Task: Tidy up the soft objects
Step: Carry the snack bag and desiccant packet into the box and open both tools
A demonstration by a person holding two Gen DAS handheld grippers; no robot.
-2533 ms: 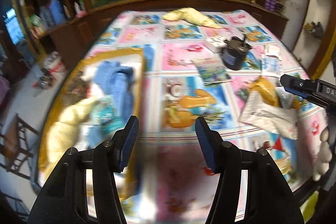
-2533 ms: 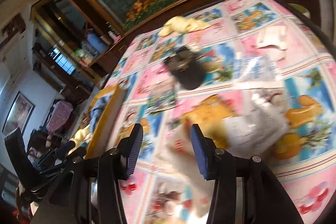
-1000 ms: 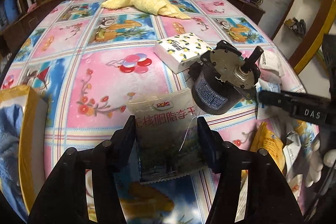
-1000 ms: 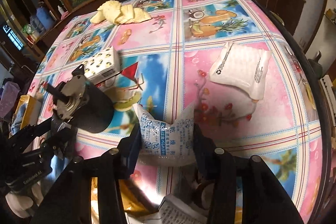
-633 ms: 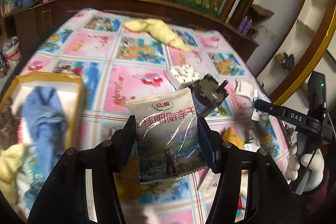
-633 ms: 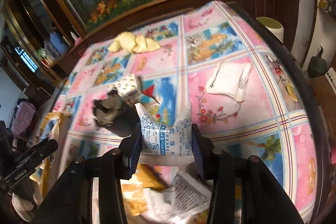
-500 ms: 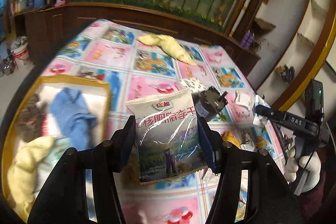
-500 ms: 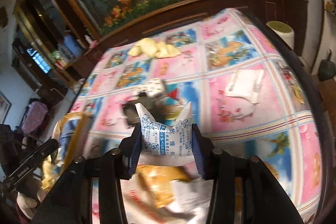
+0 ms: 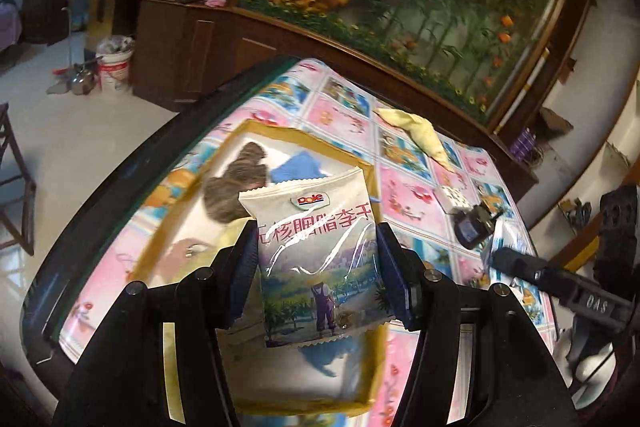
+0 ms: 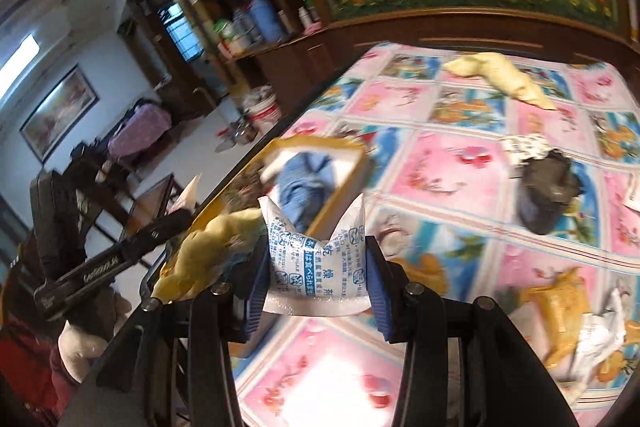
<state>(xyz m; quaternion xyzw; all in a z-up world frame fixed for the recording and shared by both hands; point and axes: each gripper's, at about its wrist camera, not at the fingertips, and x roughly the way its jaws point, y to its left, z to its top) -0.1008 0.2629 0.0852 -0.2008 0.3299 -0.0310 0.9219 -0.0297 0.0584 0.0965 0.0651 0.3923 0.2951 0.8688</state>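
My left gripper (image 9: 318, 263) is shut on a white Dole snack pouch (image 9: 316, 255) and holds it above a yellow-rimmed box (image 9: 184, 203) at the table's left edge. A brown furry item (image 9: 234, 183) and a blue cloth (image 9: 308, 163) lie in the box. My right gripper (image 10: 316, 281) is shut on a small white sachet with blue print (image 10: 316, 269), held above the table just right of the same box (image 10: 344, 147). In the right wrist view the box holds a blue cloth (image 10: 304, 187) and a yellow soft item (image 10: 204, 251).
A yellow cloth (image 10: 496, 73) lies at the table's far side. A black motor (image 10: 544, 187) and a patterned tissue pack (image 10: 524, 145) stand mid-table. Yellow and white wrappers (image 10: 572, 311) lie at the right. The dark table edge (image 9: 120, 183) runs left of the box.
Both grippers closed on their packets, lifted them off the table and carried them left. They now hang at the yellow-rimmed box.
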